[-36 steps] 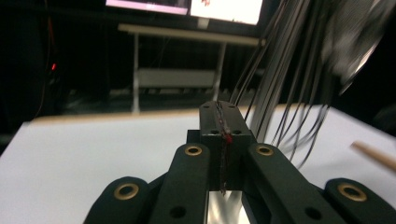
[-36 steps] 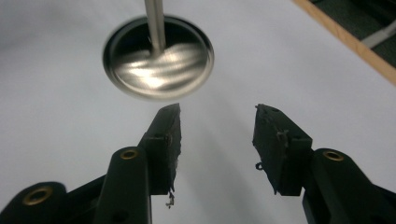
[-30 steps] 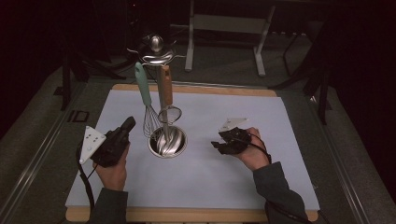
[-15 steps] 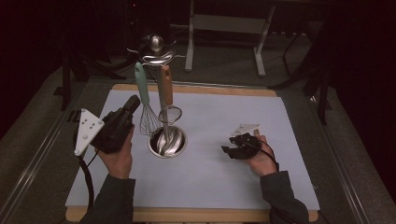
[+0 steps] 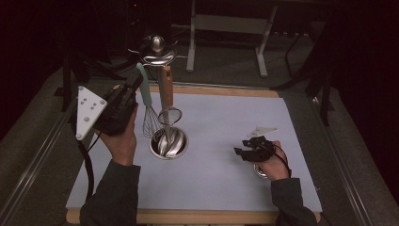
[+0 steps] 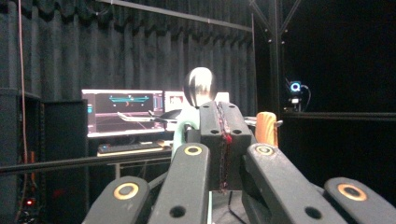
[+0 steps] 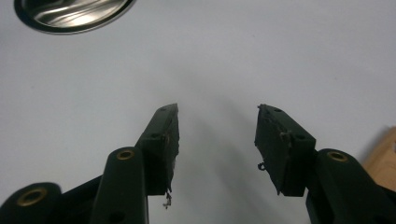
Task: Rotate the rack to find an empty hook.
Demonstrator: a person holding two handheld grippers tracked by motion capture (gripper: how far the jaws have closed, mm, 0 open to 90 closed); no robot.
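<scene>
The left gripper (image 5: 135, 87), lifted since earlier, is clamped on the whisk (image 5: 147, 101), while its own view shows monitors (image 6: 122, 112) beyond; the right gripper (image 7: 217, 123) gapes empty.

- L gripper (image 5: 134, 89): raised at table's left, jaws pressed together, pointing fwd and up; hand wrapped round its body, grey plate facing left.
- R gripper (image 7: 217, 133): low over table, jaws apart, nothing between.

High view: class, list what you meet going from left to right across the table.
Left gripper → teal-handled whisk → wooden-handled strainer → right gripper
</scene>
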